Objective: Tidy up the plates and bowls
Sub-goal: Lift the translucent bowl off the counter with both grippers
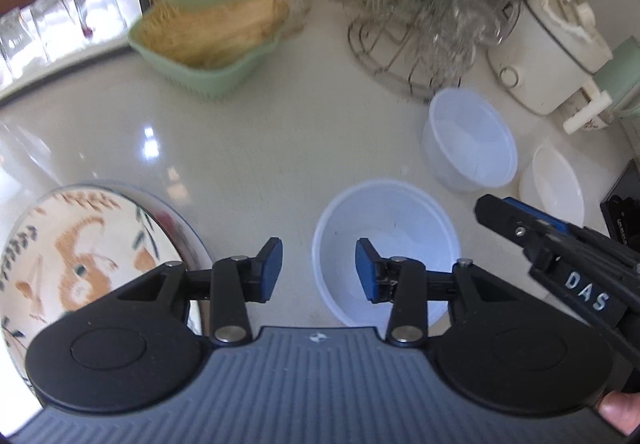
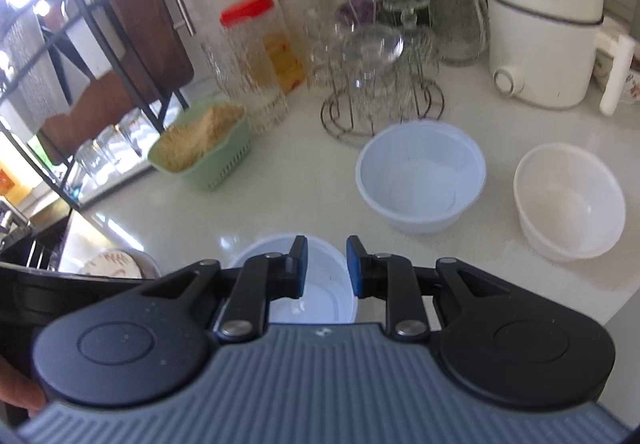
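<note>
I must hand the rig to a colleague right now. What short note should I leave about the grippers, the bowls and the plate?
Left gripper: open, empty, above the counter between the plate and the near bowl.
Right gripper: fingers slightly apart, holding nothing, over the near bowl.
Middle bowl and cream bowl stand apart on the counter, upright.
Done: no bowls stacked.
Left: nest the three bowls, then tidy the plate.
</note>
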{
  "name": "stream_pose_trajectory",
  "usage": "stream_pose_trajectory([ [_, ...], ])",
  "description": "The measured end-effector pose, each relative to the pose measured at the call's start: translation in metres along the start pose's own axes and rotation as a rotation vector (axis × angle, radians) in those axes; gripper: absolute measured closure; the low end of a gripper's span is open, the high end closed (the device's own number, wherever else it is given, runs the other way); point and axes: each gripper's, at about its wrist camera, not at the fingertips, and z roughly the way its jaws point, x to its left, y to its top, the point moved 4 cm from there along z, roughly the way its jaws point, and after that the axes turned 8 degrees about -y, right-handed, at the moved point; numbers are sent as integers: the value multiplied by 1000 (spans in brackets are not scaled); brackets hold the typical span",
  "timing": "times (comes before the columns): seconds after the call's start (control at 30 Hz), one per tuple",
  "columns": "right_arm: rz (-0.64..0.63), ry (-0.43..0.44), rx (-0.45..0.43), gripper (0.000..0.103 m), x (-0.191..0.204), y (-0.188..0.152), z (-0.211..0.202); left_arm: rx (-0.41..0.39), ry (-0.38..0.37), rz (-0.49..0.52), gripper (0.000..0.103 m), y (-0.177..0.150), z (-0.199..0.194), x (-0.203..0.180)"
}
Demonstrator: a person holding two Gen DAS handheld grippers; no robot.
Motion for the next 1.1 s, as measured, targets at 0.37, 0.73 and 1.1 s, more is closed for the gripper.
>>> stream_pose_trajectory([
  [0.37,34,7,-143,78,7,28,-59,-143,-54,177,57,8,-71,-21],
  [0.73,80,-3,-206,78,8,23,-115,-272,-121,228,57,-3,-143,-38],
  [1.1,100,-63,-220,78,-2,15,-128,-277,-163,262,57,-14,-157,-55],
])
